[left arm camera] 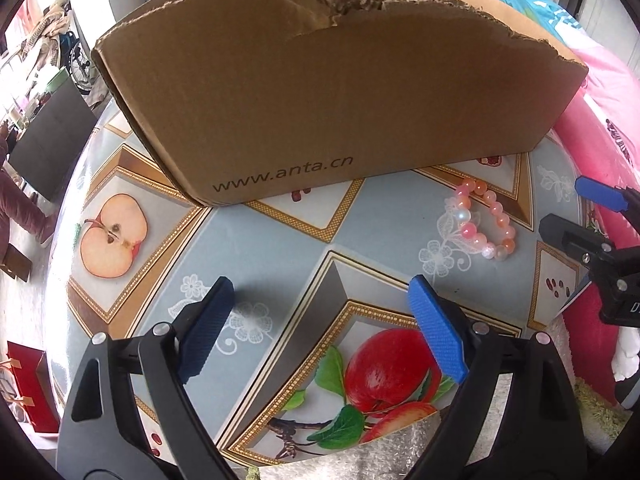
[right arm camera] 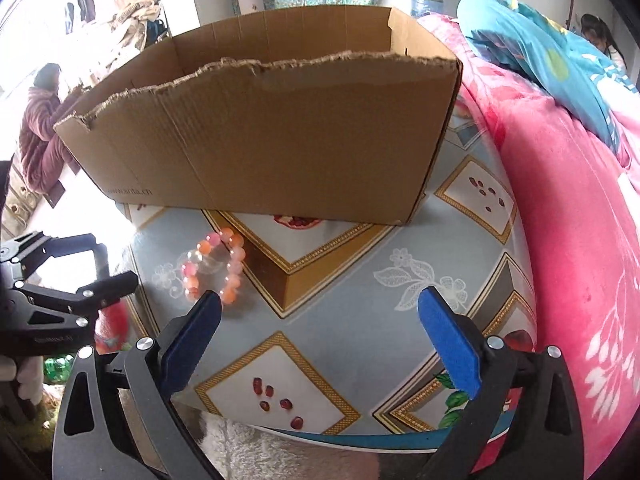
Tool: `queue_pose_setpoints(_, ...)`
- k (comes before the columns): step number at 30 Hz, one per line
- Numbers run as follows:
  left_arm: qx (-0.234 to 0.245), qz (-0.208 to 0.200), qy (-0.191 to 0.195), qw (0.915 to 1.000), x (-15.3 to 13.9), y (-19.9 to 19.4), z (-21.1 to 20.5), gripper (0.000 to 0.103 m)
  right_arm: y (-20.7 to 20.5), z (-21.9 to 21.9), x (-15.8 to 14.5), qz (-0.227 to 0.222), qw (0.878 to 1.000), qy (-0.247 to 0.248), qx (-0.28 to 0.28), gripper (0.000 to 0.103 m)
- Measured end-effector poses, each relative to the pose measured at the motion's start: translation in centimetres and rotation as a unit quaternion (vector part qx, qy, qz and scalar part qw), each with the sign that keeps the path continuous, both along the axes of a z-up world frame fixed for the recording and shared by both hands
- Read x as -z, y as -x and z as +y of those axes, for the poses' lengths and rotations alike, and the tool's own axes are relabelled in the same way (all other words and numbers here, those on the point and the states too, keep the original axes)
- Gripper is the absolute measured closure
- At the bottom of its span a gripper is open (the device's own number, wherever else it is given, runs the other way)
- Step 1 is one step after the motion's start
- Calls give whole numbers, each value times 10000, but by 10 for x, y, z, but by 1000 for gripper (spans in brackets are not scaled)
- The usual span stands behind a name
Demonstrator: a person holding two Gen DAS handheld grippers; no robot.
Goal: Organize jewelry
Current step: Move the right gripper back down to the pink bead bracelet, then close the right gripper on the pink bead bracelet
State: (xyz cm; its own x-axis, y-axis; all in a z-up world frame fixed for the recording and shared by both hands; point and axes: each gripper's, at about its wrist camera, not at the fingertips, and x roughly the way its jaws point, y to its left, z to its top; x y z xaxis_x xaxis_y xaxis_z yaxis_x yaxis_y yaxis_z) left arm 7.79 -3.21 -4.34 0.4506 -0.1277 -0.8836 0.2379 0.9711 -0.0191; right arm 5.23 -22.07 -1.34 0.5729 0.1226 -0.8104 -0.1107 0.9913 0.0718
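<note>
Brown corrugated cardboard makes the biggest thing: an open box (left arm camera: 340, 92) with a torn upper edge, standing at the far side of the tabletop (left arm camera: 280, 248). On its near wall, low at the left, dark letters read "www.anta.cn"; in the right wrist view the same writing is too faint to read well. The tabletop carries a grey-blue cloth printed with gold-framed diamonds, apples, red seeds and white lace flowers. To the right lies a pink blanket (right arm camera: 568, 240).

Next, the left hand-held gripper (left arm camera: 320, 328) hangs over the near part of the tabletop, its two blue pads wide apart and nothing between them. The right hand-held gripper (right arm camera: 320, 332) is also spread wide and holds nothing.

Smallest is the bracelet (left arm camera: 482, 220), a ring of round glossy beads in pink, orange and pearly white. It lies flat on the cloth, near the box's front wall, to the far right of the left gripper and just beyond the left pad of the right one.
</note>
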Motion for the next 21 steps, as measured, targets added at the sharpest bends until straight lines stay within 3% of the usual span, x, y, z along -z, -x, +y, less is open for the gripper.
queue_pose_setpoints(7,18,-31,-32,10000,2,-2,-1,14,-12,13,-5,73,9996,-196,-171,38)
queue_pose_setpoints(12,25,-96,-3,10000,1,1,-2,13,-15,32,-4,132,9991,-77,-402,47)
queue_pose_setpoints(19,408,-577,753,9947,-20,11,-2,14,-12,19,-5,149,9985,-433,-312,63)
queue_pose_setpoints(21,599,-525,1010,9917,-22,10,-8,30,-10,16,-5,215,9968,-682,-366,67)
